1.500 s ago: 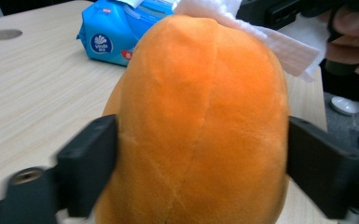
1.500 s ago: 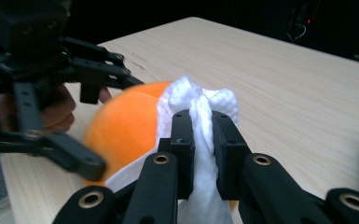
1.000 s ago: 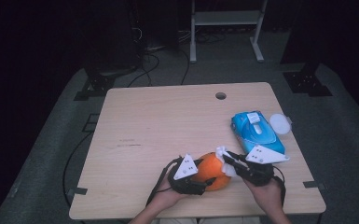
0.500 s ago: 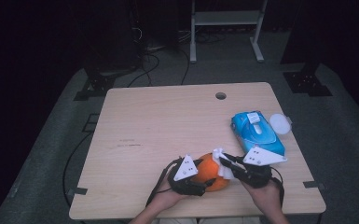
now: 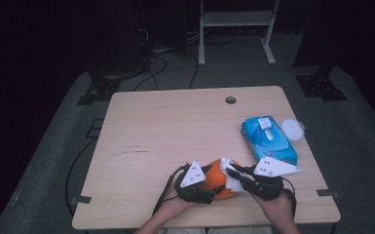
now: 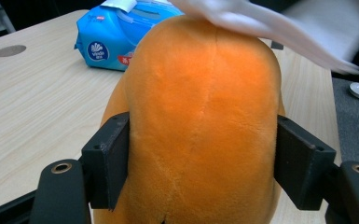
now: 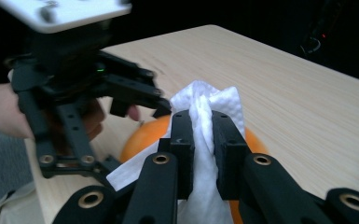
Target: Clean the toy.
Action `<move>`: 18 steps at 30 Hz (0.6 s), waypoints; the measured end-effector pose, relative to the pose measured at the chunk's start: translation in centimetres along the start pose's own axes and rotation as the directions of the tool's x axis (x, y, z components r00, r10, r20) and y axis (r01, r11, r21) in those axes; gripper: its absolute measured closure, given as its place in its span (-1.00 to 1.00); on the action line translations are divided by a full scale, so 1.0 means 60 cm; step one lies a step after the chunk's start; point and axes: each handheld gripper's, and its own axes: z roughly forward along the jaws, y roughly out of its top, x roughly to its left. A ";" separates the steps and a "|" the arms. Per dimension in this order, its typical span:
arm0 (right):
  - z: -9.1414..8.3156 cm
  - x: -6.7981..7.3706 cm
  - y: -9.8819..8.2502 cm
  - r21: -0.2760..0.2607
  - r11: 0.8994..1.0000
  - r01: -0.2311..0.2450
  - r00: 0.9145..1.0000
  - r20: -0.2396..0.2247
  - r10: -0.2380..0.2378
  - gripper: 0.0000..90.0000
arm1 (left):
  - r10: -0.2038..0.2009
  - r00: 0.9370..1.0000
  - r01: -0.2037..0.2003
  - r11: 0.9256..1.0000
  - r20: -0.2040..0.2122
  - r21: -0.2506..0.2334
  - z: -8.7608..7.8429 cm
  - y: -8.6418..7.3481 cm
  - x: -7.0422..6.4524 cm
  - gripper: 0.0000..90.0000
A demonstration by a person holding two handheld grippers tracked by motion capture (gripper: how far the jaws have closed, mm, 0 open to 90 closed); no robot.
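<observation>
an orange plush toy (image 5: 218,178) sits near the front edge of the wooden table (image 5: 165,131), a little right of the middle, between the person's two hands. in the left gripper view the orange plush toy (image 6: 205,116) stands between the two black jaws, which press into its soft sides from left and right, so the left gripper (image 6: 205,165) is clamped on it. in the high view the left gripper (image 5: 205,181) lies against the toy's left side with its grey three-cornered plate on top, and the left hand (image 5: 175,207) comes in from the bottom edge. a crumpled white tissue (image 5: 230,171) lies on the toy's upper right side; in the left gripper view the white tissue (image 6: 261,21) drapes over the top of the toy. in the right gripper view the jaws are nearly together, pinching a bunched fold of the white tissue (image 7: 204,116) between them, with the right gripper (image 7: 200,140) directly over the orange plush toy (image 7: 142,135), and the left gripper (image 7: 140,95) is farther off at the toy's far side. in the high view the right gripper (image 5: 238,173) points left toward the toy, held by the right hand (image 5: 275,207). farther out, near the table's right edge, a blue pack of wet wipes (image 5: 268,139) lies flat with its white flap up, and a small round white lid (image 5: 292,129) rests just beside it at the edge. a round cable hole (image 5: 230,100) sits near the table's far edge. beyond the table, cables (image 5: 163,58) trail on the grey floor and a white metal frame (image 5: 234,29) stands in the dark.
</observation>
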 end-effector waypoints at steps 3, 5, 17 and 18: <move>0.007 0.002 -0.001 0.016 1.000 0.019 1.000 0.013 -0.019 0.77 | -0.003 1.000 0.003 1.000 0.000 -0.003 -0.001 -0.001 0.000 -0.37; 0.004 -0.016 -0.008 0.015 1.000 -0.010 0.999 0.037 0.010 0.77 | -0.001 1.000 0.001 1.000 0.000 -0.004 0.001 0.000 0.001 -0.37; -0.009 -0.054 -0.031 0.037 0.996 -0.081 0.993 0.086 0.078 0.77 | -0.006 1.000 0.006 1.000 0.002 -0.001 -0.005 -0.002 0.007 -0.38; -0.009 -0.052 -0.030 0.037 0.996 -0.084 0.993 0.082 0.081 0.77 | -0.009 1.000 0.009 1.000 0.000 0.000 -0.006 -0.003 0.008 -0.38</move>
